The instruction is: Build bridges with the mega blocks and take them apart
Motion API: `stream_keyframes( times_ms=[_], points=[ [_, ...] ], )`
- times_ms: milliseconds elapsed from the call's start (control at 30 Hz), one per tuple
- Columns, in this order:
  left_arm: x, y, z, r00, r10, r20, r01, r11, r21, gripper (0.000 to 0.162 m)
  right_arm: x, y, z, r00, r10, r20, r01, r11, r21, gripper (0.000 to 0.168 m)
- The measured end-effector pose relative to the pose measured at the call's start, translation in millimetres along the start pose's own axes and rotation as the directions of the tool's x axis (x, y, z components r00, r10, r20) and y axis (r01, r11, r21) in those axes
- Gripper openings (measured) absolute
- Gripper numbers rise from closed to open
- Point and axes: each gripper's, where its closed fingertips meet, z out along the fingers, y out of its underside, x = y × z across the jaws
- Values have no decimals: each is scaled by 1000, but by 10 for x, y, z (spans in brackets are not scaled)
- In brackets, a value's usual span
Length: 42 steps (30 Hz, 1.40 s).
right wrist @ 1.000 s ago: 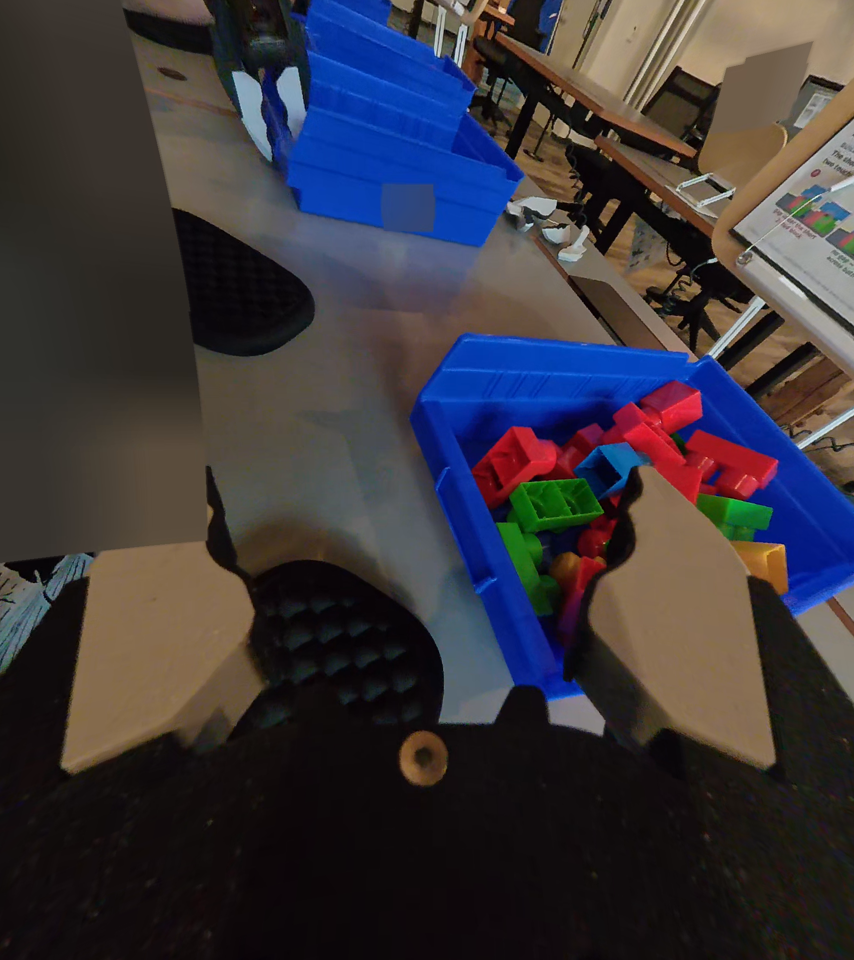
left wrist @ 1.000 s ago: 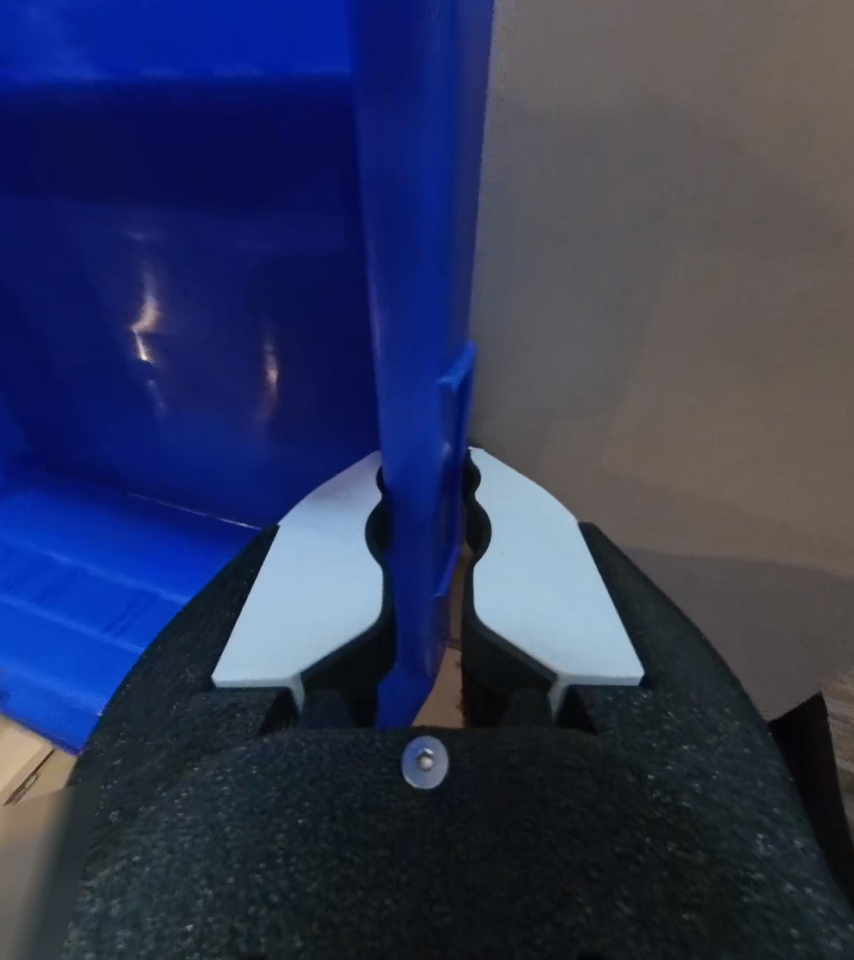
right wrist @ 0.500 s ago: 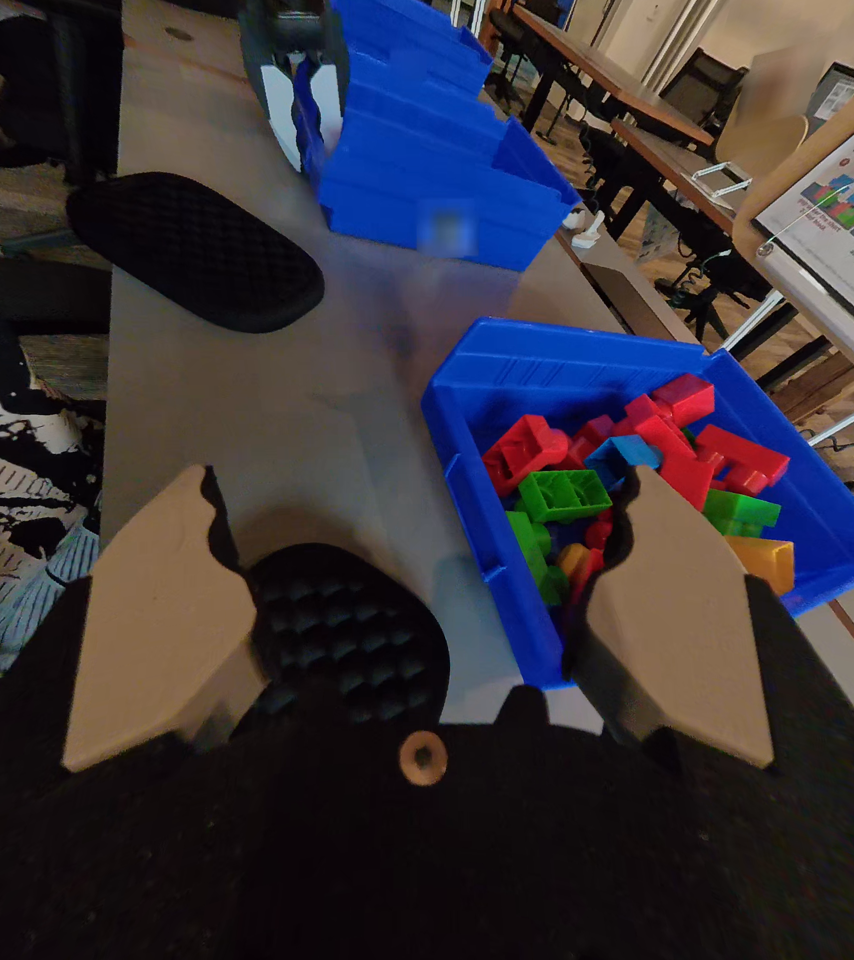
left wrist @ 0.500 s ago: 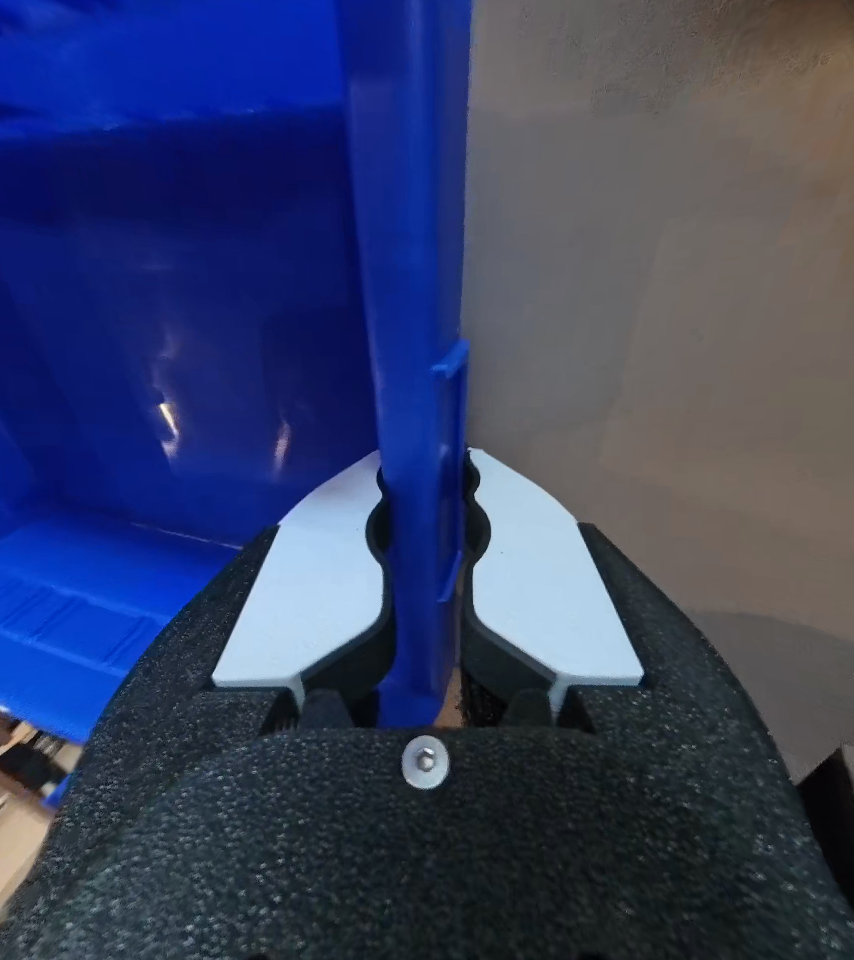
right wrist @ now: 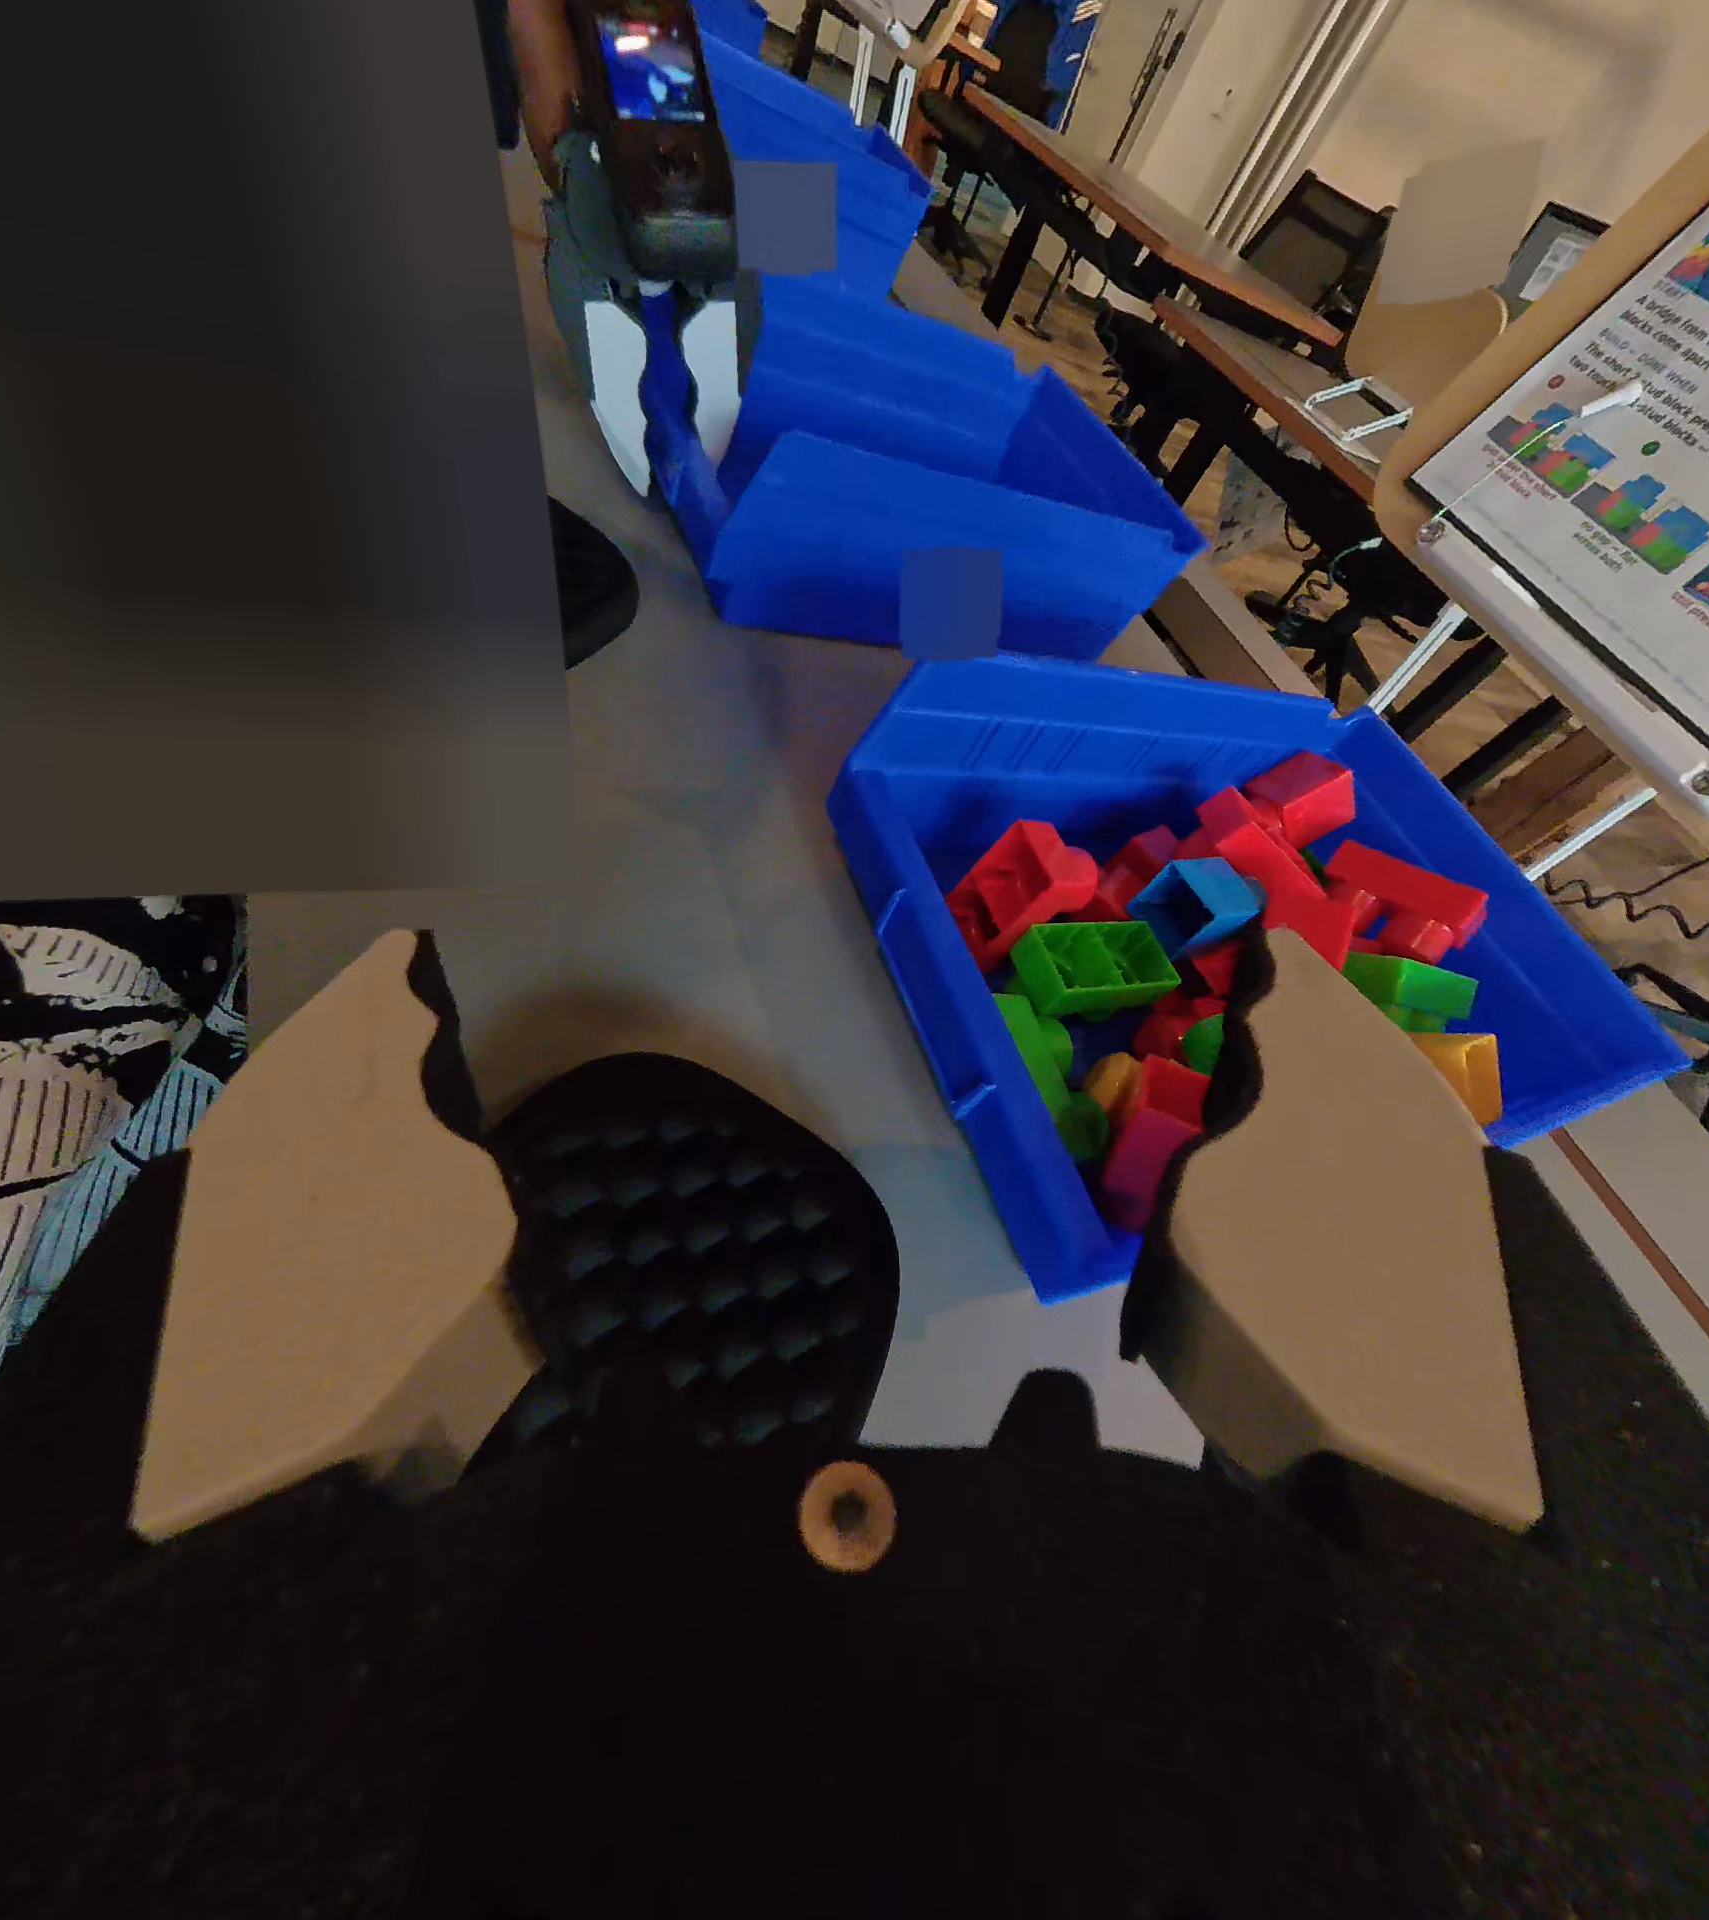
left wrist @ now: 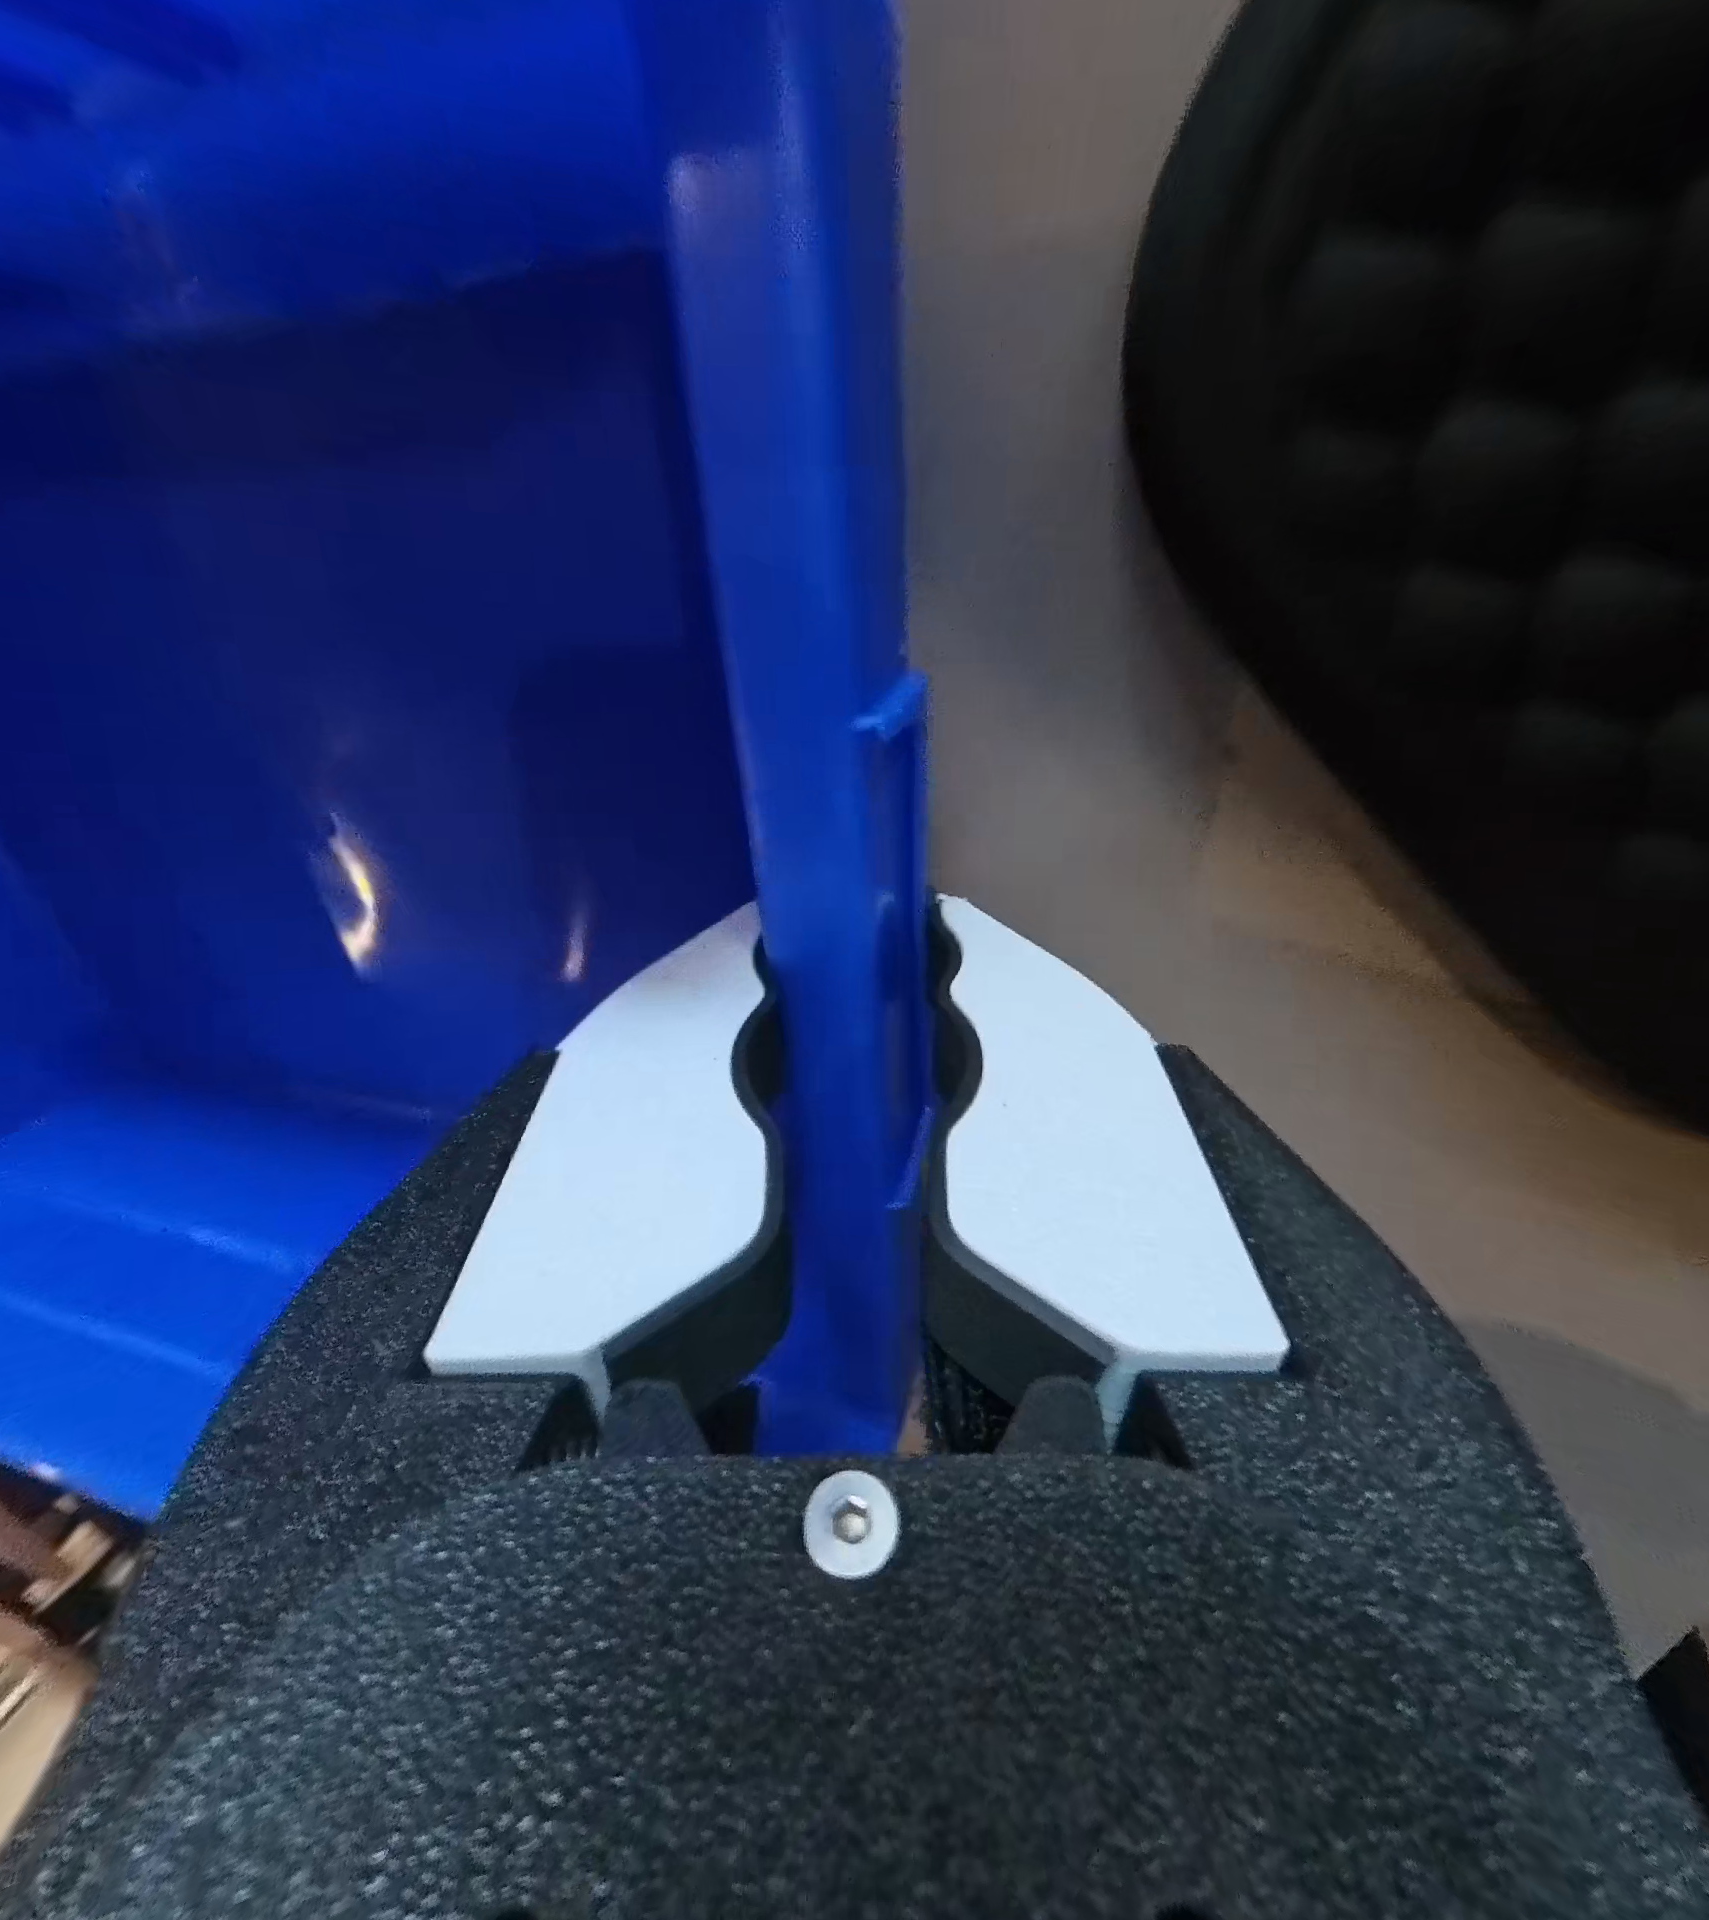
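My left gripper (left wrist: 845,914) is shut on the side wall of an empty blue bin (left wrist: 808,520). In the right wrist view this gripper (right wrist: 668,416) holds the empty bin (right wrist: 933,520) by its near corner at the far end of the grey table (right wrist: 725,790). A second blue bin (right wrist: 1089,717) at the right holds a heap of red, green, blue and yellow mega blocks (right wrist: 1193,956). My right gripper (right wrist: 839,940) is open and empty, above the table just left of that bin.
A black dimpled pad (right wrist: 694,1216) lies under my right gripper. Another black pad (left wrist: 1515,520) lies right of the held bin. More blue bins stand behind it. An instruction board (right wrist: 1660,436) stands at the right. A person's patterned clothing (right wrist: 29,1091) shows at the left.
My left gripper has carried the empty bin nearer to the block bin; the black pad has come into its view. My right gripper has stayed open in place.
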Motion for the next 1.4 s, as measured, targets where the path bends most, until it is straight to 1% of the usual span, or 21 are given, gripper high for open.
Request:
stream_keyframes(
  times_ms=[100, 267, 333, 533, 600, 900, 1333, 1367, 1400],
  points=[
    [-7, -205, 4, 999, 34, 6, -34, 999, -13, 25, -6, -4, -35, 1000, -1, -7, 1, 1000, 6, 136],
    [-47, -590, 23, 999, 38, 14, -37, 999, -15, 25, -14, -27, -90, 1000, 2, -21, -1, 1000, 23, 136],
    [-79, -738, 35, 999, 29, 19, -29, 1000, 6, 25, -22, -31, -112, 1000, 2, -25, -1, 1000, 30, 136],
    [-170, -1012, 64, 999, 17, 28, -18, 999, 35, 26, -30, -24, -172, 999, 15, -35, -13, 999, 45, 136],
    [-187, -1081, 71, 999, 37, 30, -38, 998, 46, 27, -23, -18, -186, 999, 18, -38, -16, 999, 45, 136],
    [-221, -1146, 80, 995, 89, 41, -92, 994, 58, 26, -16, -5, -210, 999, 28, -38, -27, 999, 44, 135],
    [-291, -1261, 80, 991, 71, 117, -80, 994, 74, 27, -7, 17, -175, 999, 36, -39, -36, 999, 10, 130],
    [-296, -1265, 74, 989, 77, 125, -86, 994, 73, 28, -2, 21, -173, 999, 34, -43, -34, 999, 7, 129],
    [-305, -1268, 63, 987, 84, 140, -95, 993, 72, 29, 12, 26, -172, 998, 29, -50, -29, 1000, 1, 124]
  ],
)
